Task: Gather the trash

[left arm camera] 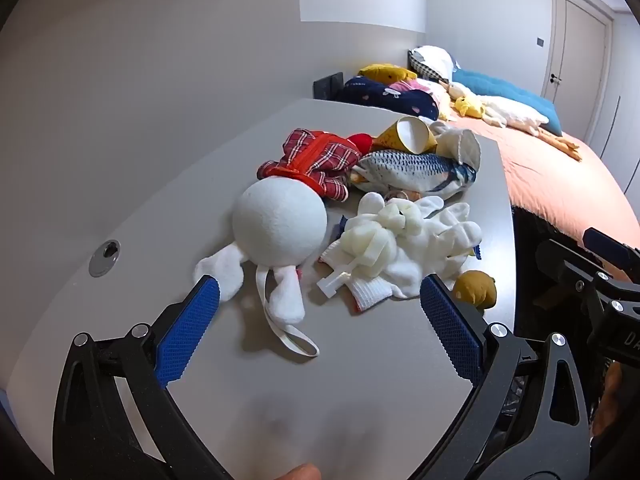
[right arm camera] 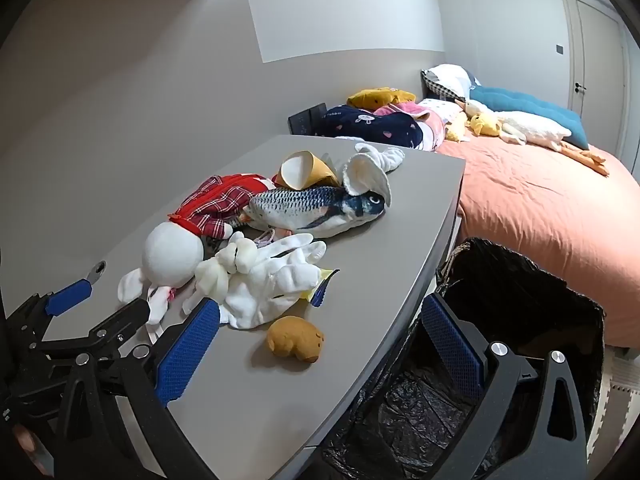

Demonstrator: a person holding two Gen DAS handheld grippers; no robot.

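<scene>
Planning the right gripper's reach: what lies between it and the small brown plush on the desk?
Only bare desk, as the right wrist view shows, separates the open right gripper from the brown plush.

Toys (left arm camera: 280,216) heaped on desk (left arm camera: 168,240), bin (right arm camera: 520,320) beside desk, bed (right arm camera: 540,208) behind

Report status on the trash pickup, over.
Left gripper and right gripper both open, empty. Paper cup lies tipped on desk among plush toys. Lined bin waits beside desk, right.
</scene>
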